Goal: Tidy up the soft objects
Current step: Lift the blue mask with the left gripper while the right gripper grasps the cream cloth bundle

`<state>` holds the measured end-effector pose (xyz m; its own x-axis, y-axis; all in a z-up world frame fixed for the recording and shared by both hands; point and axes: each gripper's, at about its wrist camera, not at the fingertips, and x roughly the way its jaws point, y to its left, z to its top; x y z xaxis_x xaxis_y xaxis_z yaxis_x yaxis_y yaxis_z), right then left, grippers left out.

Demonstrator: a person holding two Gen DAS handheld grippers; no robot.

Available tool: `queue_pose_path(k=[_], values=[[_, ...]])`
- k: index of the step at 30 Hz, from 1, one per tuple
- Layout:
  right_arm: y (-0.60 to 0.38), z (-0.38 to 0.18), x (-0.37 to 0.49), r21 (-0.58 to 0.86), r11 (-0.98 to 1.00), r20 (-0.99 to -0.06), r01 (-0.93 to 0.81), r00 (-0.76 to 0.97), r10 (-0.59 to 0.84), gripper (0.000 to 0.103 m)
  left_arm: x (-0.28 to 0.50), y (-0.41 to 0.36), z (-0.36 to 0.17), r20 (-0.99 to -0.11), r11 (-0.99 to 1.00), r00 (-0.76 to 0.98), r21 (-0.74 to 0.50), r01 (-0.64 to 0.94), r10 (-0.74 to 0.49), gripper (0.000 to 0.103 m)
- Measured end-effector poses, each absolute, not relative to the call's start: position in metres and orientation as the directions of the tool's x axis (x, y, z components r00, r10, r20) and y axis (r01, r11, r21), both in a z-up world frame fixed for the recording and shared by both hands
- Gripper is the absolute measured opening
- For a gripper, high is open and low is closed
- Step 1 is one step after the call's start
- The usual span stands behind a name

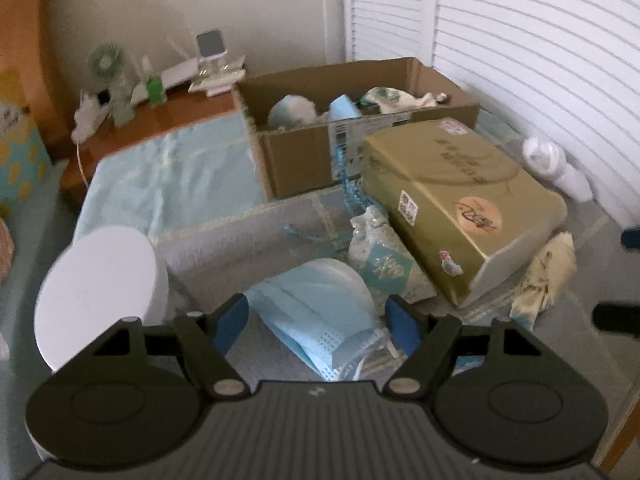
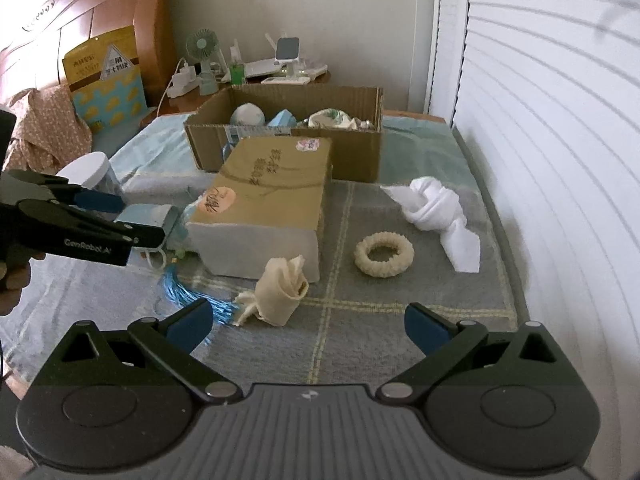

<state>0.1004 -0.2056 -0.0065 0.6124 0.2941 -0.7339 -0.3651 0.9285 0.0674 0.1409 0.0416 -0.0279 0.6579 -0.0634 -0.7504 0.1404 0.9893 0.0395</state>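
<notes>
The left gripper [image 1: 318,320] is held with its jaws spread around a stack of blue face masks [image 1: 320,312] lying on the bed cover [image 2: 400,340], without yet pinching it, so nothing is gripped. The right gripper [image 2: 308,328] is likewise held wide open and empty above the cover, with a cream cloth roll [image 2: 280,288] just ahead of its left finger. The cardboard box [image 2: 360,152], where a few soft items are already gathered, is set well behind, partly blocked by a gold tissue pack [image 2: 272,184]. A white knotted cloth [image 2: 436,212] and a cream ring [image 2: 384,254] are left loose on the cover. Several risks can be judged: only the top masks may be caught if the jaws are closed too high, the stack may be fanned apart, and the ear loops may be snagged on the blue tassel [image 2: 192,292] nearby. The white-lidded jar [image 1: 96,292] beside the masks could be knocked by a careless swing.
</notes>
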Motion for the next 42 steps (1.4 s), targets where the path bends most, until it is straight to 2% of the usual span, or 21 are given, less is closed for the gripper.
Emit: queue_pose_path(k=[6,12,15,19,25,30,33,37,42], values=[[-0.203,-0.015,0.107,0.089,0.923,-0.739,-0.373,0.596,0.313,0.103,0.141,0.045,-0.031,-0.765,0.996,0.641,-0.013,0.086,-0.065,0.074],[-0.205,-0.018,0.112,0.093,0.924,-0.735,-0.370,0.601,0.314,0.103,0.138,0.045,-0.031,-0.759,0.998,0.648,-0.036,0.060,-0.066,0.064],[-0.207,-0.018,0.112,0.091,0.925,-0.730,-0.368,0.608,0.313,0.103,0.137,0.047,-0.033,-0.762,0.996,0.641,-0.069,0.057,-0.090,0.046],[-0.206,-0.017,0.111,0.089,0.921,-0.723,-0.380,0.612,0.322,0.102,0.133,0.049,-0.033,-0.756,0.994,0.645,-0.089,0.068,-0.112,0.037],[-0.196,-0.017,0.109,0.057,0.908,-0.716,-0.415,0.617,0.327,0.096,0.125,0.053,-0.018,-0.722,0.992,0.680,-0.094,0.090,-0.130,0.035],[-0.186,-0.018,0.111,0.038,0.898,-0.717,-0.439,0.614,0.331,0.086,0.112,0.062,-0.008,-0.704,0.991,0.696,-0.101,0.093,-0.137,0.035],[-0.181,-0.020,0.112,0.035,0.896,-0.721,-0.443,0.610,0.330,0.080,0.105,0.067,-0.006,-0.703,0.989,0.696,-0.113,0.092,-0.145,0.035],[-0.176,-0.021,0.115,0.034,0.895,-0.720,-0.445,0.610,0.330,0.078,0.097,0.074,-0.008,-0.709,0.989,0.690,-0.115,0.090,-0.145,0.035],[-0.170,-0.023,0.118,0.017,0.897,-0.729,-0.441,0.609,0.313,0.068,0.090,0.076,-0.012,-0.716,0.987,0.681,-0.126,0.096,-0.157,0.035]])
